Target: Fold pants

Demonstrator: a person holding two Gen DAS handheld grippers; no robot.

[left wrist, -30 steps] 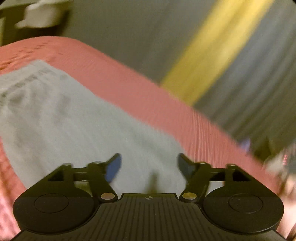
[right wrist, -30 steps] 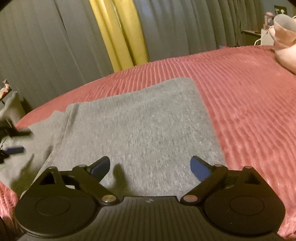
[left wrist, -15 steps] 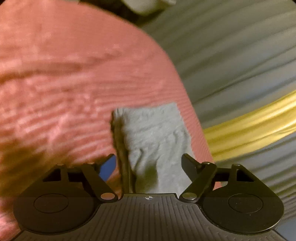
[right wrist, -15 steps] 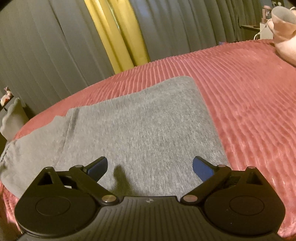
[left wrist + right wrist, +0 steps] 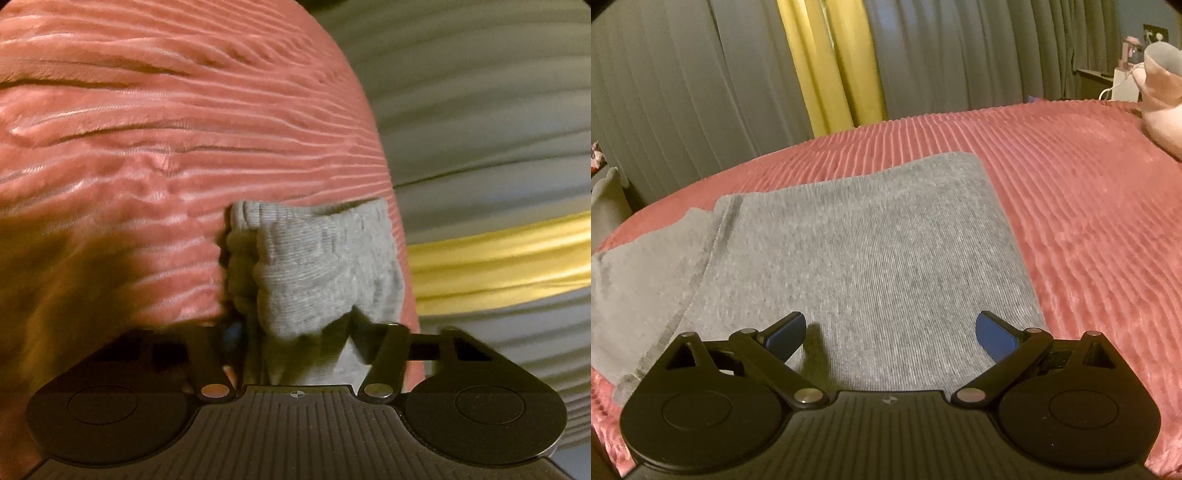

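Grey pants (image 5: pixel 868 240) lie folded flat on a red ribbed bedspread (image 5: pixel 1089 221). My right gripper (image 5: pixel 890 332) hovers low over their near part, open, with nothing between its blue pads. In the left wrist view one ribbed end of the pants (image 5: pixel 314 258) lies near the bed's edge. My left gripper (image 5: pixel 295 328) has that end between its jaws, which are closing. The cloth bunches up between the fingers and the right finger (image 5: pixel 360 328) digs into it. The left pad is mostly hidden behind the fabric's edge.
The bedspread (image 5: pixel 147 147) is rumpled to the left of the left gripper. Grey curtains with a yellow panel (image 5: pixel 831 66) hang behind the bed. A pale pink soft object (image 5: pixel 1160 110) lies at the far right of the bed, with a dark side table beyond it.
The left gripper rolled and swept from the broad part of the pants to their ribbed end, then its jaws narrowed around the cloth. The right gripper barely moved.
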